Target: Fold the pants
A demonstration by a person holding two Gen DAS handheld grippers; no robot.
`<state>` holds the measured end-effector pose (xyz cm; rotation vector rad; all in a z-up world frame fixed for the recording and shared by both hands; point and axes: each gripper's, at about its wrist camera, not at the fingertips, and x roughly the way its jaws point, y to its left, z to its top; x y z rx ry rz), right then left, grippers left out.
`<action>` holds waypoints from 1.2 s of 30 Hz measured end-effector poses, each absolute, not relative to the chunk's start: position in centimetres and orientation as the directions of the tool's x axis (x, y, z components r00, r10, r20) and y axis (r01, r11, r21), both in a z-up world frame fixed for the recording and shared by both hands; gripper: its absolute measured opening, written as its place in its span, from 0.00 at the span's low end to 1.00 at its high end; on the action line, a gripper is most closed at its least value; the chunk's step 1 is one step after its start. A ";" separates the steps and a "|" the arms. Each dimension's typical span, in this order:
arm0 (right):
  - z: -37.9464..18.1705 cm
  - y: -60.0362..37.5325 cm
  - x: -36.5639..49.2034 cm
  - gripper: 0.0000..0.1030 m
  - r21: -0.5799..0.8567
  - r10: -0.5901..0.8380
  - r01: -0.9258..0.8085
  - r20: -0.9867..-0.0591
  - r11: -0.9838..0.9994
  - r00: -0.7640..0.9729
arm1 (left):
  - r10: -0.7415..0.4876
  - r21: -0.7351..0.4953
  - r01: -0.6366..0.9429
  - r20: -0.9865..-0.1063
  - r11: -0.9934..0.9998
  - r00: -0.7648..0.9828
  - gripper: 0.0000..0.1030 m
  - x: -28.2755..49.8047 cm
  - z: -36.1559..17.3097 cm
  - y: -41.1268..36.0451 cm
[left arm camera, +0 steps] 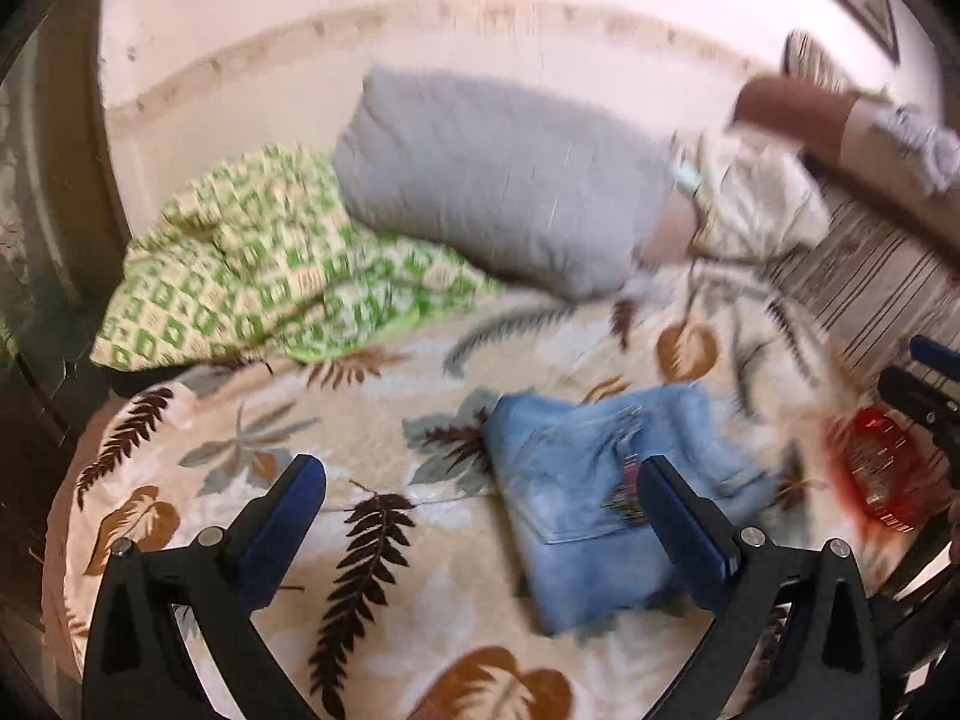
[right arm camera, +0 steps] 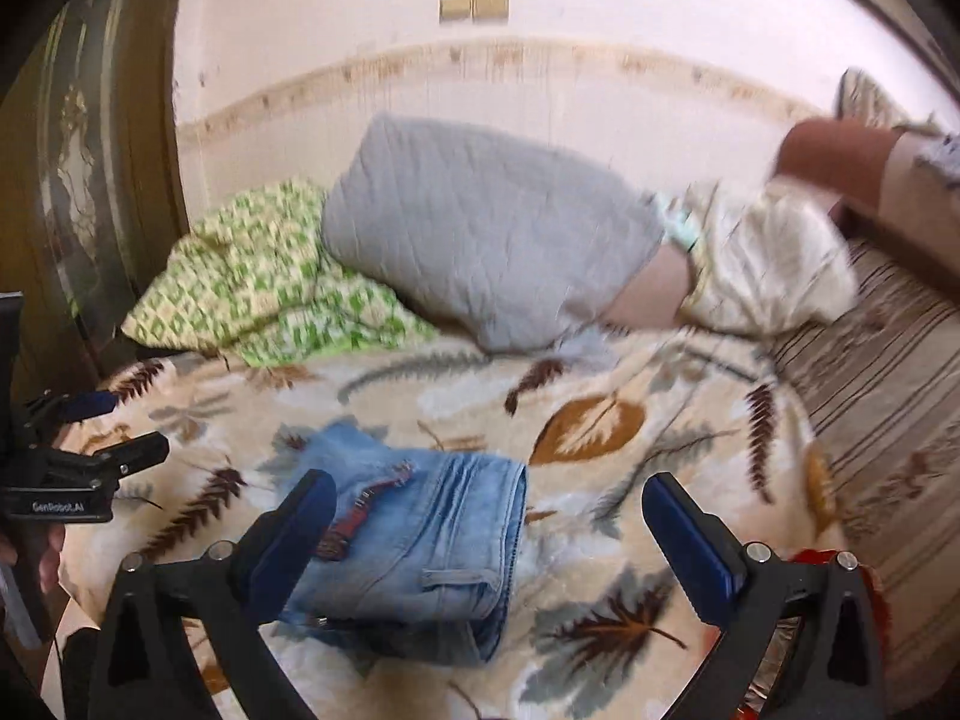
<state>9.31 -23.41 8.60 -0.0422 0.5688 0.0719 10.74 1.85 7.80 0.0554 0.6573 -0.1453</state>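
Denim pants [right arm camera: 414, 546], folded, motion-blurred

Red object [left arm camera: 879, 471] blurred, cut off behind right gripper [right arm camera: 489, 546].

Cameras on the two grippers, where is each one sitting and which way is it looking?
Left wrist view: sits on the open left gripper, looking forward across the leaf-patterned blanket at the folded light blue denim pants; the right gripper shows at the right edge.
Right wrist view: sits on the open right gripper, facing the same pants; the left gripper shows at the left edge.
Both share the pants, blanket and quilted grey pillow.
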 end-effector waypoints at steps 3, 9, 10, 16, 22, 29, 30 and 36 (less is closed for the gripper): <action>12.0 -22.9 5.0 1.00 -0.036 0.033 -0.058 -0.490 0.998 0.871 | -0.141 -0.019 0.156 -0.546 0.988 0.826 1.00 7.0 10.5 1.6; 16.9 -22.1 -6.4 1.00 -0.029 0.111 -0.134 -0.411 0.991 0.905 | -0.202 -0.021 0.213 -0.428 0.977 0.881 1.00 -0.6 13.9 0.7; 17.2 -22.2 -7.8 1.00 -0.025 0.112 -0.133 -0.394 0.991 0.912 | -0.212 -0.024 0.223 -0.423 0.975 0.881 1.00 -1.2 13.9 0.5; 15.0 -22.5 -10.5 1.00 0.006 0.068 -0.072 -0.412 0.997 0.909 | -0.205 -0.024 0.220 -0.470 0.975 0.858 1.00 -2.5 11.1 -1.4; 8.1 -23.2 -5.8 1.00 -0.032 -0.041 0.030 -0.492 0.999 0.869 | -0.141 -0.026 0.149 -0.516 0.989 0.845 1.00 -1.2 7.6 -1.3; 3.6 -23.2 -2.6 1.00 0.006 -0.029 0.039 -0.560 0.999 0.828 | -0.069 -0.044 0.053 -0.567 0.998 0.821 1.00 0.3 4.3 -0.4; 3.5 -23.0 -2.7 1.00 0.012 -0.025 0.038 -0.560 0.999 0.828 | -0.059 -0.047 0.040 -0.569 0.998 0.820 1.00 0.2 4.1 -0.3; 2.8 -20.9 -2.6 1.00 -0.016 -0.029 0.024 -0.579 1.000 0.815 | -0.068 -0.028 0.064 -0.604 0.998 0.794 1.00 -0.2 2.2 -0.9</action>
